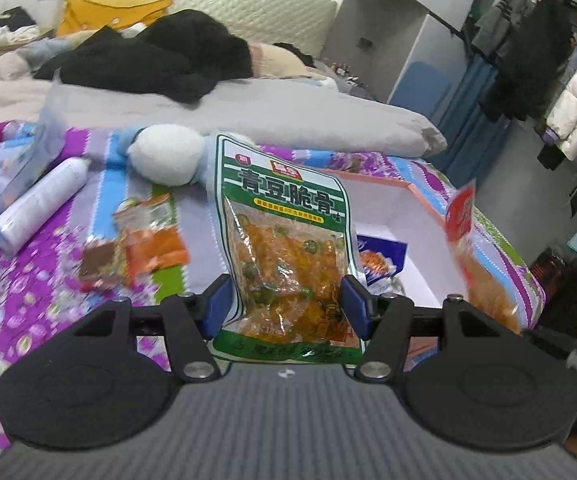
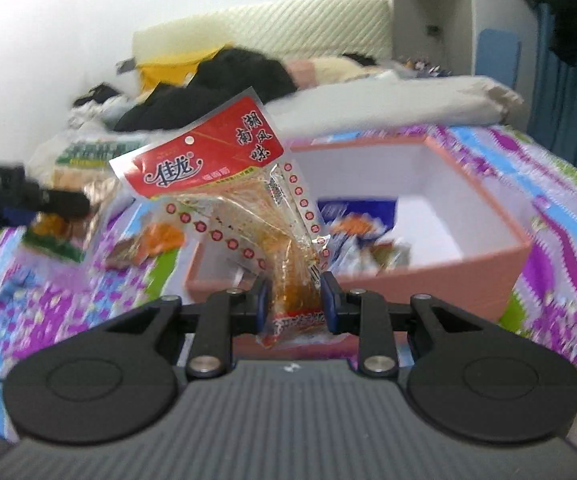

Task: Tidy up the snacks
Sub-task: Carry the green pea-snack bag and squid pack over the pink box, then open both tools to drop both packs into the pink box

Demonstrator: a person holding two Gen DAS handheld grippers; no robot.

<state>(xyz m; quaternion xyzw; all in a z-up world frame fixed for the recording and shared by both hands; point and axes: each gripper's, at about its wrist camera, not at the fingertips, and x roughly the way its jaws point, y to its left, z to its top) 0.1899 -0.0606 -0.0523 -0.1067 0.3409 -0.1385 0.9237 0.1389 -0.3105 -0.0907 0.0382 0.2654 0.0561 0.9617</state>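
Note:
My left gripper (image 1: 287, 306) is shut on a green-topped snack bag (image 1: 284, 232) of orange pieces, held upright above the bed. My right gripper (image 2: 293, 304) is shut on a red-topped clear snack bag (image 2: 224, 184), pinched near its lower end and leaning left. A pink box (image 2: 488, 280) with a white inside lies just beyond both bags, with a blue snack packet (image 2: 352, 216) and other packets in it. The red bag (image 1: 462, 216) shows blurred at the right of the left wrist view, beside the box (image 1: 428, 208). The left gripper's arm (image 2: 28, 200) enters the right wrist view from the left.
Small orange and brown snack packets (image 1: 144, 240) lie loose on the purple patterned bedspread (image 1: 28, 300). A white bottle (image 1: 36, 204), a clear plastic bag (image 1: 8, 172) and a white and blue plush toy (image 1: 164, 156) lie to the left. Dark clothes (image 1: 148, 56) and a grey pillow (image 1: 288, 116) lie behind.

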